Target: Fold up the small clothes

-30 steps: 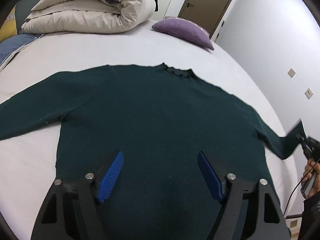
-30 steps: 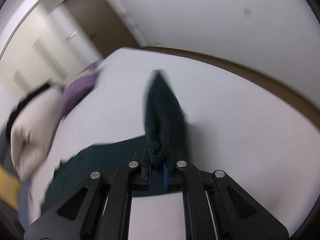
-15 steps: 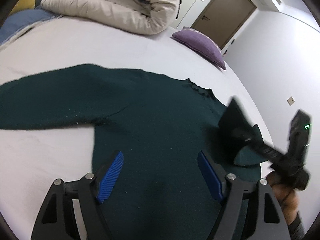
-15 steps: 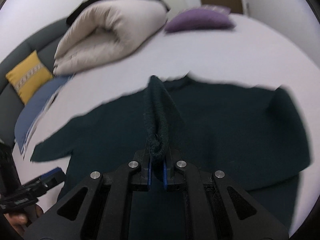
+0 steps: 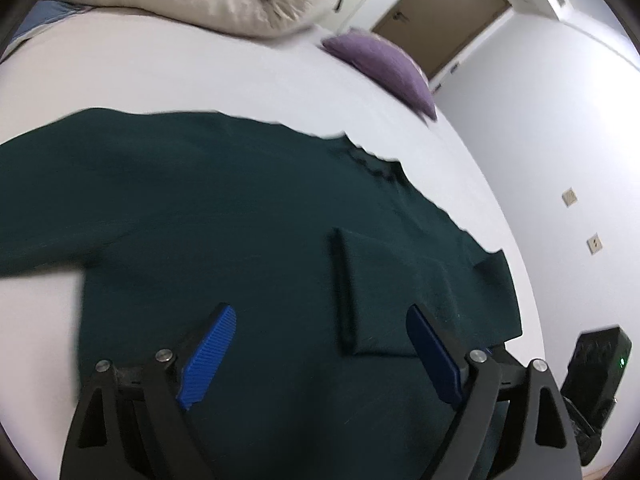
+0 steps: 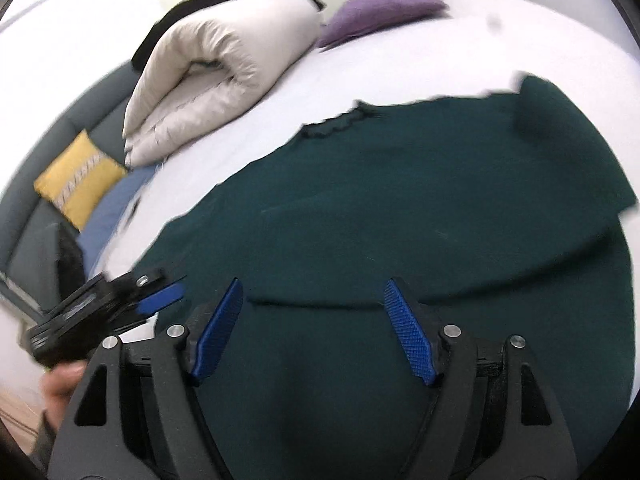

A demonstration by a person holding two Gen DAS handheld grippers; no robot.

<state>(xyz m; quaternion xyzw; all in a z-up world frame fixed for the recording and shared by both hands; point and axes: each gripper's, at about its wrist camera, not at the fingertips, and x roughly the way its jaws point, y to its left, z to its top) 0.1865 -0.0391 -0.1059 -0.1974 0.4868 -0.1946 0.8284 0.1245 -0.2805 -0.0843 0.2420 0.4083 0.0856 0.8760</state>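
A dark green sweater point(image 5: 224, 216) lies flat on the white bed point(image 5: 200, 76), neck toward the pillows. One sleeve point(image 5: 384, 292) is folded back across the body, and its cuff edge point(image 6: 312, 302) lies just ahead of my right gripper point(image 6: 313, 286). That gripper's jaws are opening, with nothing between the blue pads point(image 6: 404, 328); it hovers over the sweater's lower body. My left gripper point(image 5: 320, 316) is over the hem area, its jaws also opening and empty. The other sleeve point(image 5: 36, 216) stretches out to the left. The left gripper point(image 6: 160, 296) shows beside the right one.
A rolled beige duvet point(image 6: 216, 68) and a purple pillow point(image 5: 380, 64) lie at the far side of the bed. A yellow cushion point(image 6: 76, 180) and blue cloth point(image 6: 116, 208) sit by the grey headboard. A door point(image 5: 440, 12) and wall sockets point(image 5: 594, 244) are behind. A person's hand point(image 6: 60, 380) holds the left tool.
The right gripper swung the sleeve cuff across over the sweater's body, let it go and opened. The sleeve now lies folded on the body. The left gripper moved closer over the sweater.
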